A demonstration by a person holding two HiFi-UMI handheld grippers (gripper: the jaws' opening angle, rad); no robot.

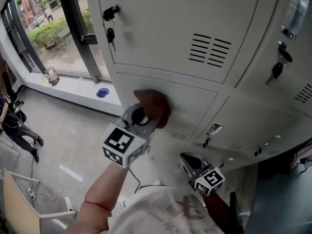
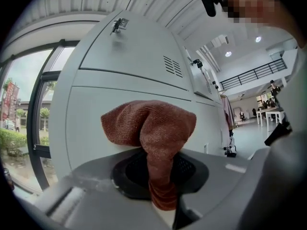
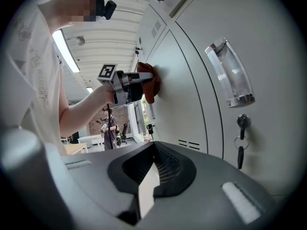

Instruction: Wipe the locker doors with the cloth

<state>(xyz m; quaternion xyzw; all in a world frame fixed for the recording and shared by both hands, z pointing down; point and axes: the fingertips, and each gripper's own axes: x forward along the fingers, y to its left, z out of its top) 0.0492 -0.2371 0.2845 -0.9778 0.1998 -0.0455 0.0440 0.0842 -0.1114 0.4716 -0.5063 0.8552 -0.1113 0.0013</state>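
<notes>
2 grippers are in our hands, and only the left gripper (image 1: 144, 117) is at work. Its jaws are clamped on a rust-brown cloth (image 1: 158, 104). In the left gripper view, a narrow tail of the fabric runs down between the jaws and the rest bunches out above them. We see the bunched part pressed flat against a pale grey locker door (image 1: 195, 101), near that door's upper left corner. This door sits just below another door that carries a block of vent slots (image 1: 209, 49). Keys (image 1: 110, 34) hang from locks along the left edge of the upper door.

The right gripper (image 1: 187, 160) hangs lower and further right, apart from the lockers and touching nothing. In the right gripper view its jaws are pressed together with nothing between them. Beyond them we see a clear plastic label holder (image 3: 230, 73) and a key (image 3: 241, 150) dangling from a lock on a nearby door.

To the left, a tall window (image 1: 48, 28) looks onto greenery, and a person (image 1: 14, 126) stands on the floor by it.
</notes>
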